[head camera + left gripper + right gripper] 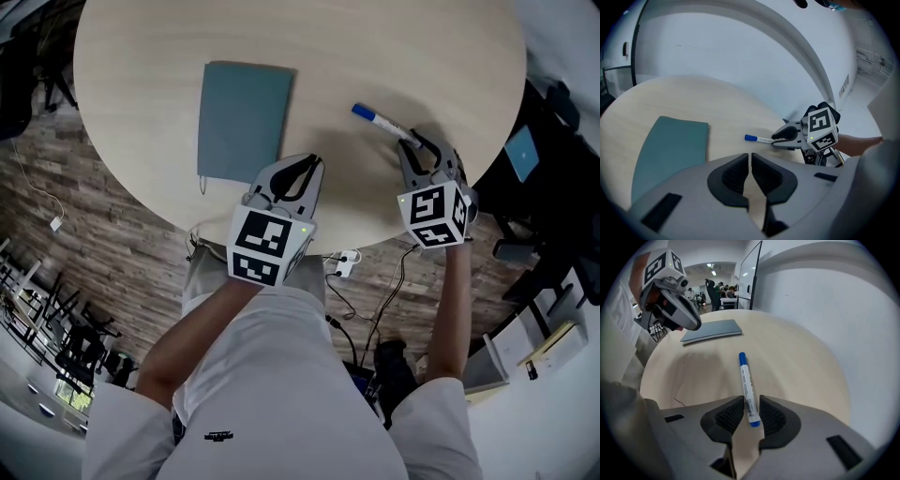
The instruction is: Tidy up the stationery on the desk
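Tongs first: both pairs are hanging right over the near rim of the round table, where the edge is curving away beneath them. The left tongs are sitting pressed together, only a hairline slit showing between the pads in their own view, nothing pinched, and nothing touching them. Over on the right side, the right tongs are standing spread, and the pen is lying flat on the wood between them. Looking down their own view, the pen is running straight out from between the pads, its near blue end inside the gap, its blue cap pointing away across the table. The pads are not clamping it; a sliver of daylight is showing on the right side.

Moving outward, the notebook is lying closed just beyond the left tongs, its near short edge close to the rim. Bare wood is opening up between the notebook and the pen, and wider again beyond both, all the way to the far edge.

Counting up: two tongs, one pen, one notebook, one table.
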Tool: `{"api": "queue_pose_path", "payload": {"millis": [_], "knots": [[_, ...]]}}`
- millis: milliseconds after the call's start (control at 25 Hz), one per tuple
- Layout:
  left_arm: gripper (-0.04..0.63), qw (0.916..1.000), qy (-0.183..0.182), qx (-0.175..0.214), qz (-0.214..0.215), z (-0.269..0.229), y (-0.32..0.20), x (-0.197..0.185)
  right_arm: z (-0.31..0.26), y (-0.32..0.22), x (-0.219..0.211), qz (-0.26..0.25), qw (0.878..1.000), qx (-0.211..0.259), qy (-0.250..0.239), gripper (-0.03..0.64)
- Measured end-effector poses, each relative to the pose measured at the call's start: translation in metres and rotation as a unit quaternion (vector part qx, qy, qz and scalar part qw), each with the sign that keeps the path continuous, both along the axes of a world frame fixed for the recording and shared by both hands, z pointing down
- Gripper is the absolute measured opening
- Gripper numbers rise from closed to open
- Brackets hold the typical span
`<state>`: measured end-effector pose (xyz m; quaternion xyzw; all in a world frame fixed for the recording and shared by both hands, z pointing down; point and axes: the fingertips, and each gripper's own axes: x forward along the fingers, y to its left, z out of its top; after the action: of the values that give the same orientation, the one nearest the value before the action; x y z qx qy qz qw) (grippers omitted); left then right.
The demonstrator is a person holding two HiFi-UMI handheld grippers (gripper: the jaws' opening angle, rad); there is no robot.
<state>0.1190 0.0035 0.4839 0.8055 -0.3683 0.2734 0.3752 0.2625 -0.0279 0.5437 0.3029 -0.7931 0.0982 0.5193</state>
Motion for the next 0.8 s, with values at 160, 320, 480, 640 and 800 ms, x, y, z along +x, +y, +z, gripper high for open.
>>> {"api": "queue_pose_path", "payload": {"millis": [160,320,480,640,800], "knots": [[0.037,1.0,-0.001,-0.006,0.0,0.003,0.004,-0.003,0.003,0.007,-0.004,-0.036,0.999,0.005,0.017,0.092],[0.037,1.0,0.003,-0.005,0.003,0.002,0.005,-0.001,0.003,0.006,0.001,0.001,1.0,-0.007,-0.011,0.089],[0.037,0.9999,0.006,-0.001,0.011,-0.004,0.003,-0.006,-0.004,0.009,-0.003,0.041,0.999,-0.006,-0.033,0.089],[0.037,0.9999,0.004,0.005,0.011,-0.007,-0.001,-0.011,-0.013,0.014,-0.006,0.095,0.993,-0.01,-0.069,0.089],[0.037,0.9999,0.007,0.007,0.014,-0.01,-0.003,-0.017,-0.024,0.02,-0.016,0.17,0.978,-0.029,-0.117,0.089]]}}
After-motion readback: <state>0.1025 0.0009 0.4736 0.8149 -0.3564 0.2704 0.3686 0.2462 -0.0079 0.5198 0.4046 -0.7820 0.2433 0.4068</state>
